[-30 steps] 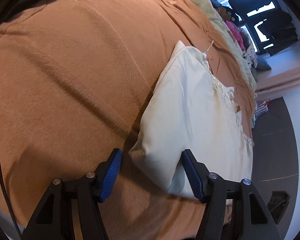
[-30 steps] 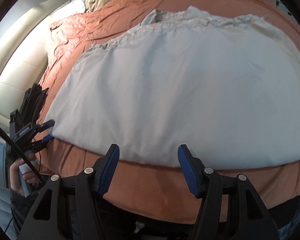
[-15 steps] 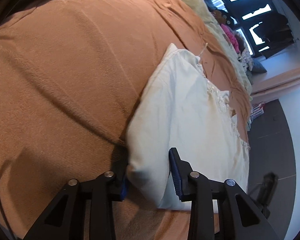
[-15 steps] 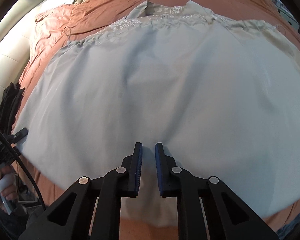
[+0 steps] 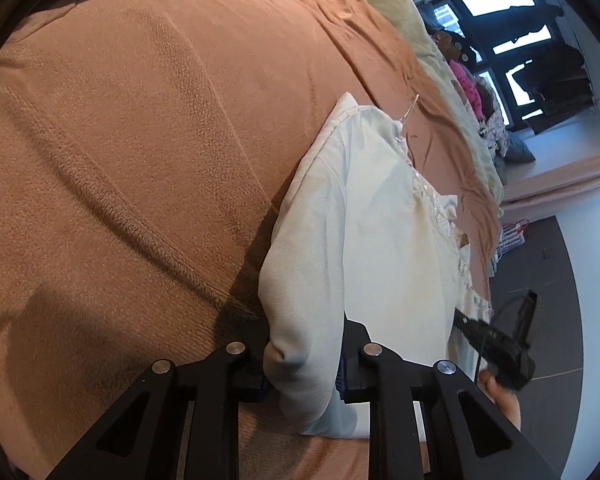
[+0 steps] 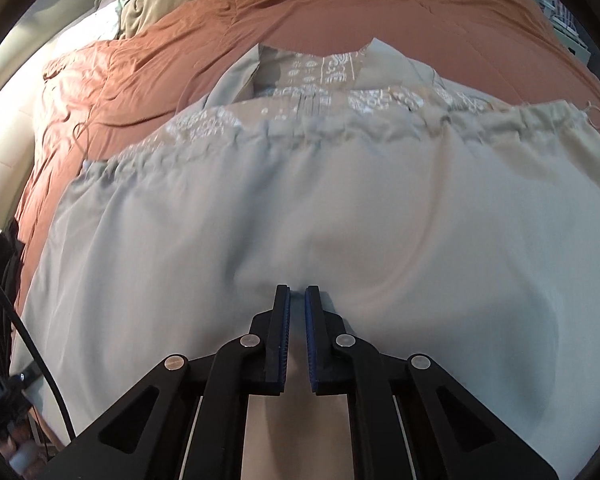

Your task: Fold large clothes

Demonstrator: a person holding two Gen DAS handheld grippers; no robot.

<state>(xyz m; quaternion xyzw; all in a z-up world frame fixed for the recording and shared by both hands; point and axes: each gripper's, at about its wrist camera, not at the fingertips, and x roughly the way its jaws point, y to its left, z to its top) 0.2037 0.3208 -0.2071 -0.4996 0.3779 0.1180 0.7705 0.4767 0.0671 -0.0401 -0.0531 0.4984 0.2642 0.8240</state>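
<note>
A large white garment (image 5: 380, 240) with an embroidered top lies spread on the orange-brown bed cover (image 5: 140, 120). My left gripper (image 5: 304, 356) has the garment's near corner bunched between its closing jaws, and the pads press on both sides. In the right wrist view the same garment (image 6: 340, 208) fills the middle, its embroidered yoke at the far side. My right gripper (image 6: 297, 292) is shut on a pinch of the fabric near the hem, with creases running out from its tips. The right gripper (image 5: 496, 344) and the hand holding it also show at the garment's far edge.
A beige blanket (image 5: 400, 8) lies along the bed's far side, with a pile of clothes (image 5: 468, 84) by the window. Dark floor (image 5: 548, 280) lies beyond the bed's edge. A black garment (image 6: 0, 272) and a cable (image 6: 28, 340) hang at the left.
The left jaws have closed in on the garment's corner. The right gripper has moved forward over the garment, and its jaws have shut on the fabric.
</note>
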